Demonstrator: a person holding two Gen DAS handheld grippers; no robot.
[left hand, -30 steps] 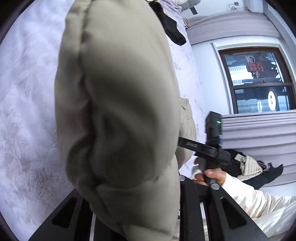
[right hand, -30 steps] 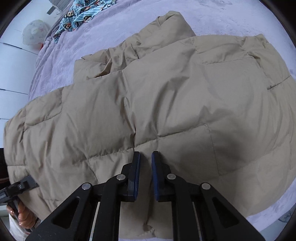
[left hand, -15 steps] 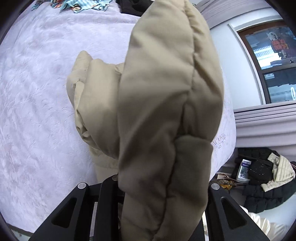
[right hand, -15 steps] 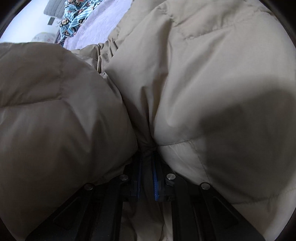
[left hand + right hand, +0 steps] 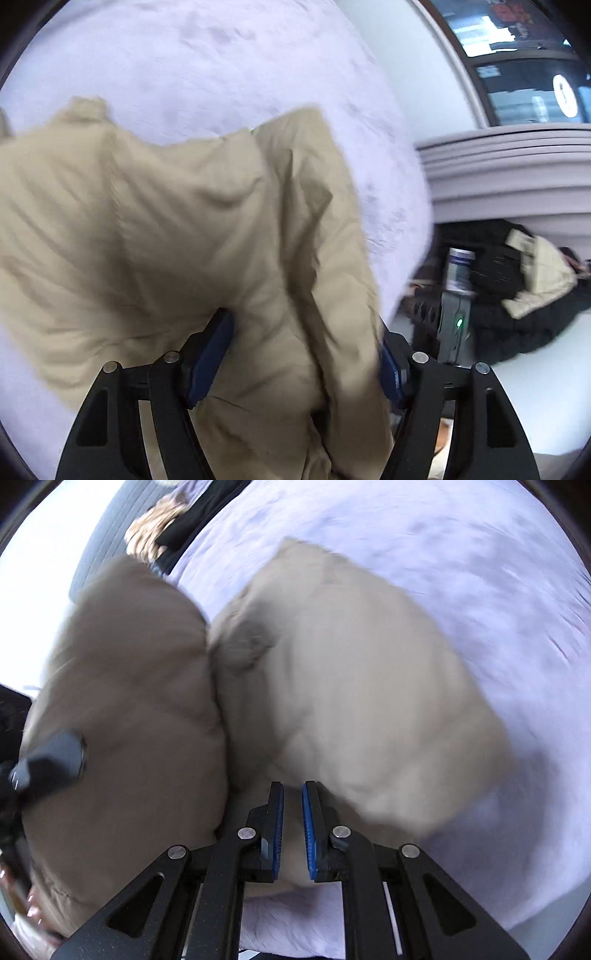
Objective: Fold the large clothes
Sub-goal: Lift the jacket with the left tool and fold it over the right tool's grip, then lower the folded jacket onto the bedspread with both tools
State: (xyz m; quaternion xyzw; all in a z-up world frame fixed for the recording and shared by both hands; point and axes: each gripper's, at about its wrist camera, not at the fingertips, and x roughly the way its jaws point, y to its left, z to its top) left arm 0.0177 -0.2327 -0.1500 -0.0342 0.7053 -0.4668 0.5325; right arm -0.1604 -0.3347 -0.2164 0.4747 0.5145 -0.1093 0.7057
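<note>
A beige puffer jacket lies bunched on the pale lilac bed cover. In the left wrist view my left gripper has its jaws opening wide, and a thick fold of the jacket still hangs loosely between the pads. In the right wrist view the jacket is heaped in two puffy lobes, blurred by motion. My right gripper is shut at the jacket's near edge, and beige fabric shows in the narrow slit between its blue pads.
The bed cover stretches beyond the jacket. Off the bed's right edge a heap of dark and cream clothes lies on the floor under a window. A dark garment lies at the bed's far left corner.
The left jaws have spread apart from their tight hold on the jacket, and the raised fold has dropped toward the bed. Both hands swept sideways, and the flat jacket is now bunched up.
</note>
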